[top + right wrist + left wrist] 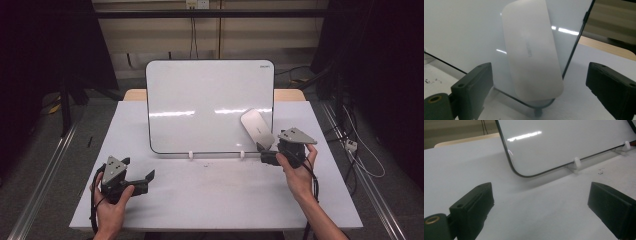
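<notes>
High view: a white, rounded-rectangle eraser (256,128) sits against the lower right part of the whiteboard (200,100), tilted, its lower end near the board's bottom right corner. In the right gripper view the eraser (531,50) shows a smooth matte face with a faint embossed mark along its middle, too blurred to read. The whiteboard carries small dark lettering at its top right corner, too small to read; its surface is glossy white with a thin dark rim and rounded corners, and it stands leaning back on two small white plastic clips (190,154) along its bottom edge.

The right gripper (266,152) is just beside the board's bottom right corner, directly below the eraser. Its jaws stand wide apart on either side of the eraser's lower end without touching it, and they hold nothing. The right hand (297,172) grips its body from behind.

The left gripper (145,181) lies well in front of the board's bottom left corner, low over the white table (210,200). Its jaws are also spread wide and empty, pointing toward the board, with the left hand (112,207) around its handle. The jaws are black, blocky and matte. The table top is plain, smooth and white.
</notes>
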A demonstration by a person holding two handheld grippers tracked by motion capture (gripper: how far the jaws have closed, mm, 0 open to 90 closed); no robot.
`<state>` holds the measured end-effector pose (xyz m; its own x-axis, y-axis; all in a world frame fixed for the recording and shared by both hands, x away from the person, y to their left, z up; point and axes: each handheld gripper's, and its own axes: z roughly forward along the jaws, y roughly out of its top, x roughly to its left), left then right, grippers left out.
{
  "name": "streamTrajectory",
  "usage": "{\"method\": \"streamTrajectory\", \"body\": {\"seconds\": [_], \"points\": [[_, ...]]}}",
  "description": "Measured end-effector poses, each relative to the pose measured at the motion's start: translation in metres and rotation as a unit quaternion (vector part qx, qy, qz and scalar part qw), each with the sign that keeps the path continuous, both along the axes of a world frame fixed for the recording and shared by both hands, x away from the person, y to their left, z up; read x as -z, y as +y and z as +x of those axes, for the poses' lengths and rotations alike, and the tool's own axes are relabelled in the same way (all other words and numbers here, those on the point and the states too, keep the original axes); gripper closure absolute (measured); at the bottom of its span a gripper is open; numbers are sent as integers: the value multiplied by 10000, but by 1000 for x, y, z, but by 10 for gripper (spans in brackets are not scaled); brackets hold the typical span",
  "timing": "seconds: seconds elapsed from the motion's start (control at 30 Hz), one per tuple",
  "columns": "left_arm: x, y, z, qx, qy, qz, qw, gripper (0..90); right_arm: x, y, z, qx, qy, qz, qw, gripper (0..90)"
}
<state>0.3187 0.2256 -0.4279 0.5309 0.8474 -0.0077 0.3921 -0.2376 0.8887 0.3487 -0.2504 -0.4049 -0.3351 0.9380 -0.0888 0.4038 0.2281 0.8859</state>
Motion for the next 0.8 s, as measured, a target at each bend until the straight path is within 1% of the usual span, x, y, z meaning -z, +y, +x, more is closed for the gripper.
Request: {"method": "streamTrajectory", "body": {"seconds": [0.1,0.2,0.27,0.4,0.47,0.57,0.7,0.8], "points": [[0,1,0,-7,-8,9,10000,63,4,-4,-5,85,4,-54,9999,75],[-1,1,-1,-18,-17,-13,10000,63,9,-7,-11,137,-4,-28,9999,74],[-1,1,-1,-19,-23,-21,10000,62,12,-10,-15,140,12,43,9999,74],[-1,1,-1,-58,-55,-49,10000,61,16,-15,-22,201,1,103,9997,74],[-1,1,-2,-65,-67,-55,9999,61,18,-17,-26,220,14,98,9997,75],[-2,1,-3,-65,-85,-78,9999,60,22,-20,-30,221,53,118,9997,75],[-2,1,-4,-43,-88,-64,9999,59,27,-23,-35,198,166,108,9996,77],[-2,2,-4,-59,-87,-72,9999,59,29,-26,-42,196,127,205,9995,77]]}}
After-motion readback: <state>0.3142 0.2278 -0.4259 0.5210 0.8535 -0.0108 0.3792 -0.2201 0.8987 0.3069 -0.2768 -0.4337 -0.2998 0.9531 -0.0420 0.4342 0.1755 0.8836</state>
